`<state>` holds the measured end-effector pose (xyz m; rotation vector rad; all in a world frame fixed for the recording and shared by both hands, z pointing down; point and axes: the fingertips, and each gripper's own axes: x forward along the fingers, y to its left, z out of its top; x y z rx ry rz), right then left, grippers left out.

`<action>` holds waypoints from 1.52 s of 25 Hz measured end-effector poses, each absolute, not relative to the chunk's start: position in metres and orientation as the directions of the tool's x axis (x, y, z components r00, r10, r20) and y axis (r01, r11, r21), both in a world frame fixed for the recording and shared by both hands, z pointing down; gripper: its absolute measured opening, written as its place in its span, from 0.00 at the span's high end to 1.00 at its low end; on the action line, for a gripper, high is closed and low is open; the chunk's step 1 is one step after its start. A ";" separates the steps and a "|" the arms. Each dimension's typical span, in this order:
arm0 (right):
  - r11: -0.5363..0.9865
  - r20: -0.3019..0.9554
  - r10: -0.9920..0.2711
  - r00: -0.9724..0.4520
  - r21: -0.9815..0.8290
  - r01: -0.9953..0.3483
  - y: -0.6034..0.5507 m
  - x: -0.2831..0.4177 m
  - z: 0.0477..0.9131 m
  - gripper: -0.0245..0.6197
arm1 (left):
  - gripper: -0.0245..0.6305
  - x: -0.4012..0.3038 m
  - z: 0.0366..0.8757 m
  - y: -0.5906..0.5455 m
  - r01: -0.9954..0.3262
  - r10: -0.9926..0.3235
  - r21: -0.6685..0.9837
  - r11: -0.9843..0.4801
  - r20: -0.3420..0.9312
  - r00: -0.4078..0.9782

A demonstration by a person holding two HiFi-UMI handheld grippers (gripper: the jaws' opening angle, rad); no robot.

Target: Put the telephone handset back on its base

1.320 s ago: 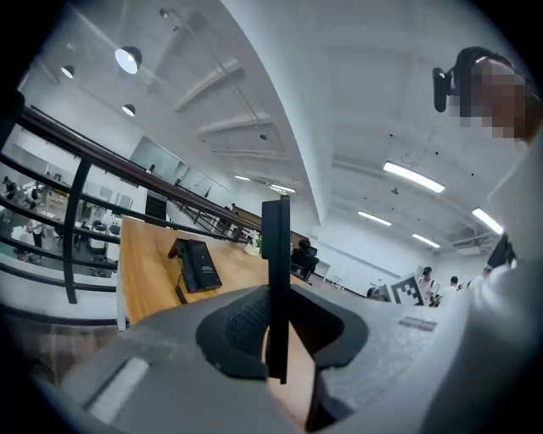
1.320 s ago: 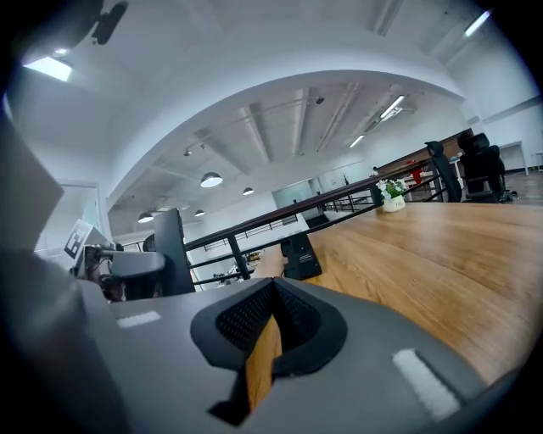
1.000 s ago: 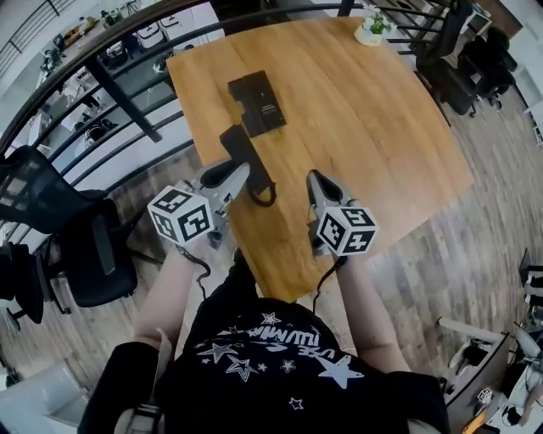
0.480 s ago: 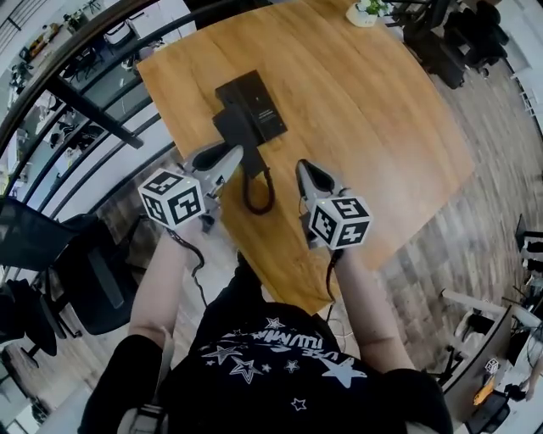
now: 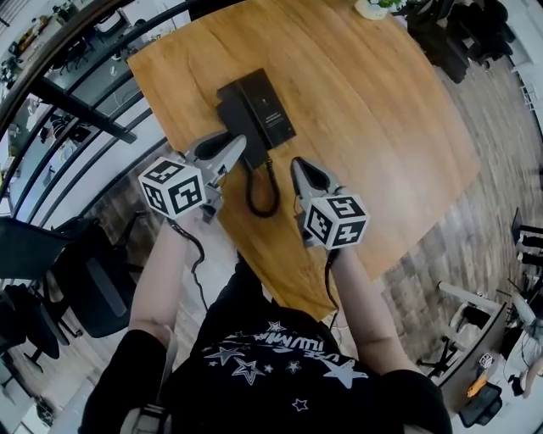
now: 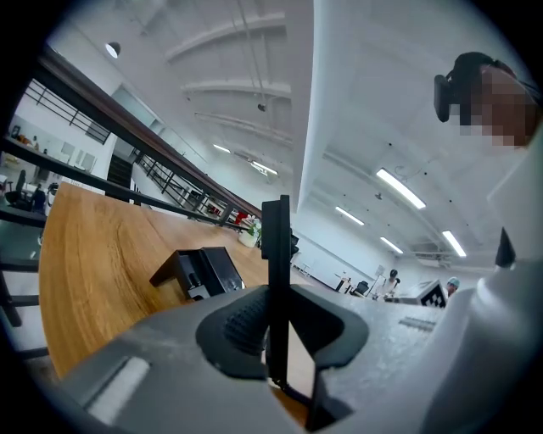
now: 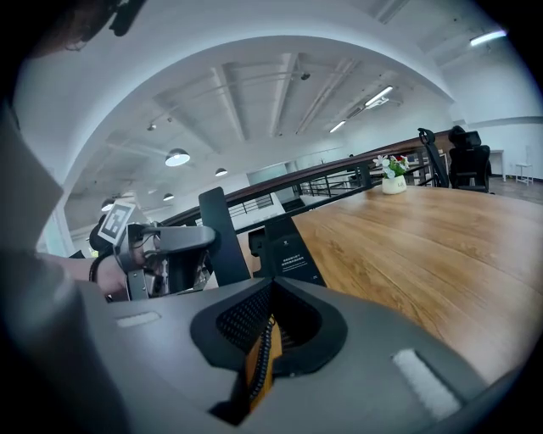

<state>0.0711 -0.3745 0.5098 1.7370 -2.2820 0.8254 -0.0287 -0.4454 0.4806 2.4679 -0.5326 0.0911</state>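
Note:
The black telephone base lies on the wooden table. My left gripper is shut on the black handset, which is held along the base's left side. In the left gripper view the handset stands edge-on between the pads, with the base beyond it to the left. The coiled cord loops down between the two grippers. My right gripper hovers to the right of the cord with its jaws together and nothing in them. The cord shows below them.
A small potted plant stands at the table's far edge. A black railing runs along the table's left side. Office chairs stand on the floor to the left, and more at the far right.
The left gripper has carried the handset forward from the table's near part to the base's left side. The right gripper has moved forward alongside it, and the cord has followed.

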 end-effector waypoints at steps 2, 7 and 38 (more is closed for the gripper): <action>0.175 0.447 -0.836 -0.319 -0.334 -0.926 -0.378 0.070 0.514 0.96 | 0.85 -0.027 0.483 -0.453 -0.388 -0.347 0.553 -0.737 0.183 0.920; 0.179 0.454 -0.826 -0.333 -0.350 -0.920 -0.390 0.068 0.520 0.96 | 0.85 -0.022 0.492 -0.470 -0.367 -0.320 0.557 -0.745 0.183 0.929; 0.187 0.472 -0.793 -0.385 -0.412 -0.892 -0.400 0.067 0.535 0.96 | 0.82 -0.014 0.543 -0.498 -0.336 -0.247 0.642 -0.689 0.228 0.942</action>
